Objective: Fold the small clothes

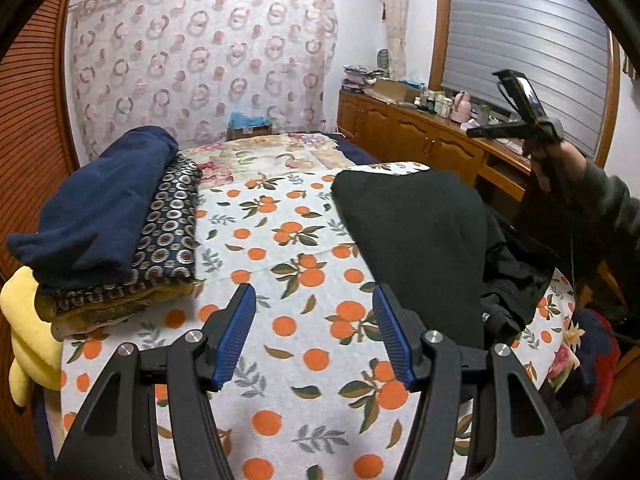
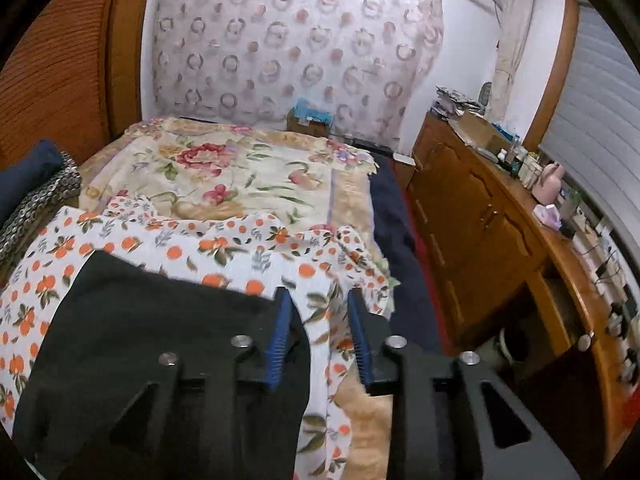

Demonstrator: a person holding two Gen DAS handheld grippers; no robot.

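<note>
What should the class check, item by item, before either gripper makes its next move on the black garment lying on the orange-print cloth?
1. Left gripper is empty, blue pads apart over the orange-print cloth: ok.
2. Right gripper is empty, with nothing between its pads: ok.
3. Black garment lies flat and ready for a fold: not ok; its near right part is bunched.
4. Working space between the black garment and the stack of folded clothes on the left is free: ok.
5. Orange-print cloth lies smooth under the garment: not ok; its far edge is rumpled in the right wrist view.
6. Which garment edge to grasp first: cannot tell.
</note>
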